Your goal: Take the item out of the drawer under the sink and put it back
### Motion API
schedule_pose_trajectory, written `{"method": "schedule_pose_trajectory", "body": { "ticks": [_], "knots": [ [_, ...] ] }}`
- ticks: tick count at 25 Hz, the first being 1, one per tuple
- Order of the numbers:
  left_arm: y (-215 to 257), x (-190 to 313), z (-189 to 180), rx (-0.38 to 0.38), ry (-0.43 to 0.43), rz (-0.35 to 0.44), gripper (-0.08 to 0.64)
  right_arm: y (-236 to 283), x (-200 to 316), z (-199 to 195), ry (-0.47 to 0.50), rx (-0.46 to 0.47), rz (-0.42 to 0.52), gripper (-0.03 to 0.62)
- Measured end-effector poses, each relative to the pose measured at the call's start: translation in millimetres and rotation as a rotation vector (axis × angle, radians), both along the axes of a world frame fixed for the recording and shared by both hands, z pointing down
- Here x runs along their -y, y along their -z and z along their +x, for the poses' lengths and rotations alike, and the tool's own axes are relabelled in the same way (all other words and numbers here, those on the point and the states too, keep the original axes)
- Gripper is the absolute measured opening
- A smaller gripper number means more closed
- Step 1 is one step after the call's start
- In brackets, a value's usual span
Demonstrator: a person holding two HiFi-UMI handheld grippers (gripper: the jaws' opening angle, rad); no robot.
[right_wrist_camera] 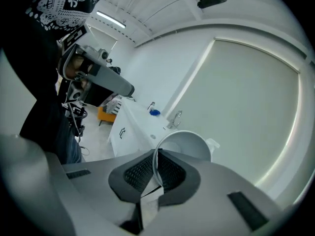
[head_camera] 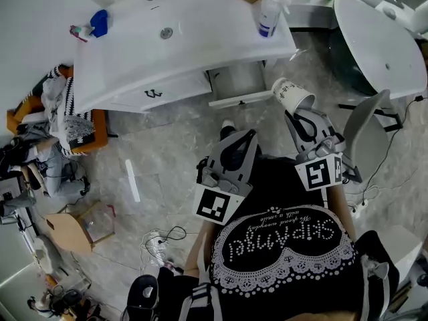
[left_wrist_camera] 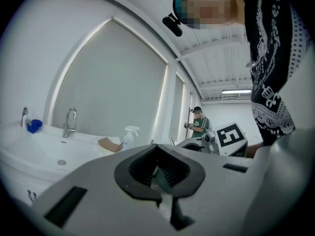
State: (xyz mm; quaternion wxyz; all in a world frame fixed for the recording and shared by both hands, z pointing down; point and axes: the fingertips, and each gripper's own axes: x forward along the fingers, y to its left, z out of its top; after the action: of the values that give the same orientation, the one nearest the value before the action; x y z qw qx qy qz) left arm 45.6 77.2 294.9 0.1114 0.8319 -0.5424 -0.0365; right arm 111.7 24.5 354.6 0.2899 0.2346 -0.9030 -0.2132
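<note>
Sink worktop (head_camera: 200, 32): white, long, basin and tap at centre, set at the top of the head view. Drawer (head_camera: 235, 85) beneath its right end: pulled out, front panel facing the floor side, grey interior exposed, nothing made out inside from the head view. Right claw (right_wrist_camera: 156, 173): closed on the rim of the paper cup (head_camera: 293, 96), one pad inside the mouth and one outside, as read in the right gripper view. Left claw (left_wrist_camera: 158, 175): pads together, nothing clearly held, only a thin translucent sliver between them, not identifiable; carried lower in the head view, well apart from the drawer and from the cup. Spray bottle (head_camera: 269, 13): upright on the worktop above the drawer, untouched, judged no part of the task. Paper cup: white with dark print on its wall, tipped on its side, mouth turned toward the lower right of the head view, lifted clear of every surface, just in front of the open drawer's right corner but not touching it. Progress, judged from this layout: first half done, with the drawer opened and the item out and in hand; second half outstanding, namely lowering the cup back into the drawer, releasing it, withdrawing the right claw and, in all likelihood, pushing the drawer shut. Point to watch: thin rim grip, liable to swing or crush the cup on the way in.
</note>
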Motion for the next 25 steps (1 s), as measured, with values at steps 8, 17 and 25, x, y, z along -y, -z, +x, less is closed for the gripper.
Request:
{"method": "schedule_pose_trajectory", "body": {
  "ticks": [8,17,25],
  "knots": [
    [-5,-3,-31,-0.022,0.113,-0.026,0.003,-21,15,-21,0.078,-0.104,0.021,0.025],
    [-2,11,-70,-0.041,0.113,-0.042,0.003,-35,29,-49,0.076,-0.164,-0.007,0.025],
    [-3,32,-109,-0.1,0.04,-0.067,0.003,-53,35,-81,0.043,-0.223,-0.051,0.025]
  ]
}}
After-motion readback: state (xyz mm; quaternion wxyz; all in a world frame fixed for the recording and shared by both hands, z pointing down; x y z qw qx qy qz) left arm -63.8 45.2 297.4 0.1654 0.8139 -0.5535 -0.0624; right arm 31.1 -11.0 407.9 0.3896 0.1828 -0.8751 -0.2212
